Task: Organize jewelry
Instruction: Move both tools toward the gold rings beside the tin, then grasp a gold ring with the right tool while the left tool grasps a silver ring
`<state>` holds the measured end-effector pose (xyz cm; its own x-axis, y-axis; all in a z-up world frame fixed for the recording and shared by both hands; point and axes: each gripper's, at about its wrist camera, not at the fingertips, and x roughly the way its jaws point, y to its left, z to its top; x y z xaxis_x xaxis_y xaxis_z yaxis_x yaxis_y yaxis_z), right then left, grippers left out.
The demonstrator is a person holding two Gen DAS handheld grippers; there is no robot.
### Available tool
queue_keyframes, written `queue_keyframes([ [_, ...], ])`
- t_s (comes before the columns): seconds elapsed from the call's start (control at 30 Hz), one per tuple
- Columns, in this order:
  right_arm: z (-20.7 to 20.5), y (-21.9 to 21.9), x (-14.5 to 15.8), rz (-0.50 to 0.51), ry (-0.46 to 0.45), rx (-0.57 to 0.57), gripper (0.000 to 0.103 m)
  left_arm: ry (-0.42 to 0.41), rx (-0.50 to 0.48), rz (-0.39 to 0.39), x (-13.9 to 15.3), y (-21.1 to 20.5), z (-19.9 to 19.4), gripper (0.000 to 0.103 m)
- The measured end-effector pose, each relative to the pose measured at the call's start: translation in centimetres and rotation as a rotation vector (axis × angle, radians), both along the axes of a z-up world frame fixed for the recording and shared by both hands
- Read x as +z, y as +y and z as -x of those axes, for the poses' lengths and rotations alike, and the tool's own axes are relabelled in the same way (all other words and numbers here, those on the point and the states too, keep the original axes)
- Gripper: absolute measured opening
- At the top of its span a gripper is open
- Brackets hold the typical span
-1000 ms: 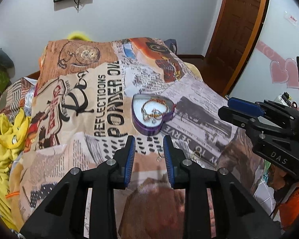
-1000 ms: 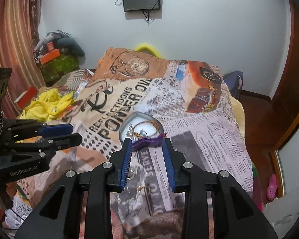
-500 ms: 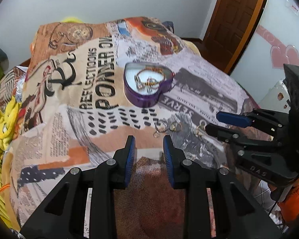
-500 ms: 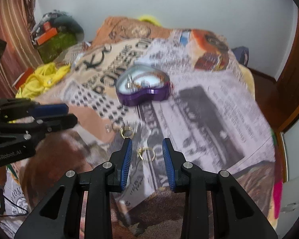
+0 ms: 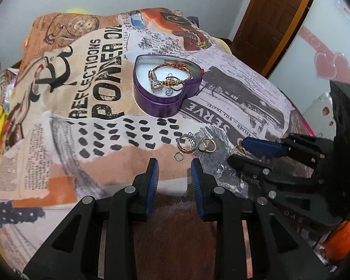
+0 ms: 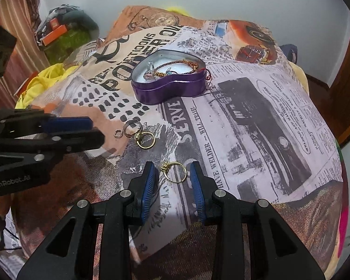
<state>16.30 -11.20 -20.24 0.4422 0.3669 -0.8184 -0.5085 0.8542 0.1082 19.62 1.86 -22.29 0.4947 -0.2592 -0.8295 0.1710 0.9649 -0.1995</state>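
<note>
The right hand-held gripper hung low over the bed, jaws spread, a gold ring lying on the printed blanket between its fingertips, ungripped. The left hand-held gripper was also spread and held nothing, just short of three small rings. Farther back sat the purple heart-shaped tin, holding a beaded bracelet.

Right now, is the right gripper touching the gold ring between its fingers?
Apart. The right wrist view shows the gold ring lying on the bedspread between the open fingers of the right gripper, with printed fabric visible on both sides of it.
</note>
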Motion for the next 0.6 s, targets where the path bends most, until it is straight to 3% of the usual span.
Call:
queue_keyframes([
  [0.1, 0.1, 0.0, -0.1, 0.002, -0.011, 0.003, 0.029, 0.007, 0.002, 0.011, -0.4, -0.1, -0.4, 0.028],
  [0.23, 0.4, 0.1, -0.1, 0.002, -0.029, 0.018, 0.023, 0.005, -0.013, -0.027, -0.8, -0.9, -0.8, 0.028],
  [0.6, 0.2, 0.1, 0.0, -0.016, -0.026, 0.0, 0.023, -0.012, -0.043, -0.088, -1.3, -2.3, -1.4, 0.027],
])
